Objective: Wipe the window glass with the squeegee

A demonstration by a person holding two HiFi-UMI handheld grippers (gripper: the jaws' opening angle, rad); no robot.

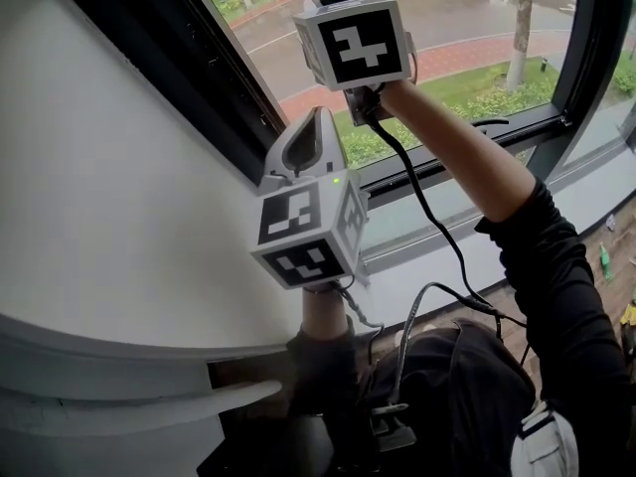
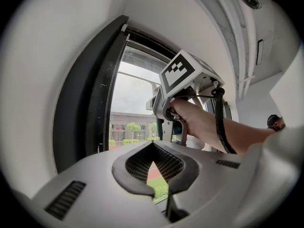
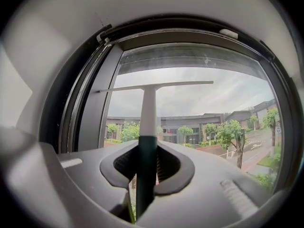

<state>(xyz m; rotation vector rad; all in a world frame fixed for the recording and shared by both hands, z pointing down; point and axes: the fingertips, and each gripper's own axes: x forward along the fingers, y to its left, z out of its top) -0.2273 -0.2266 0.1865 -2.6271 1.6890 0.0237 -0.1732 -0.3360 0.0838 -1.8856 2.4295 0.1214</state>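
Right gripper point(image 3: 146, 163) pinching the squeegee point(image 3: 148, 109) handle, blade near the top of the window glass point(image 3: 213, 103).
You're probably holding it high to start a downward pull. Left gripper point(image 2: 153, 170) is pressed together, empty, idle by the glass's left edge.

Our right tongs point(image 3: 147, 145), squeegee point(image 3: 148, 109) between their jaws, stand above and beyond our left tongs point(image 1: 319, 117), before the window glass point(image 3: 204, 103).
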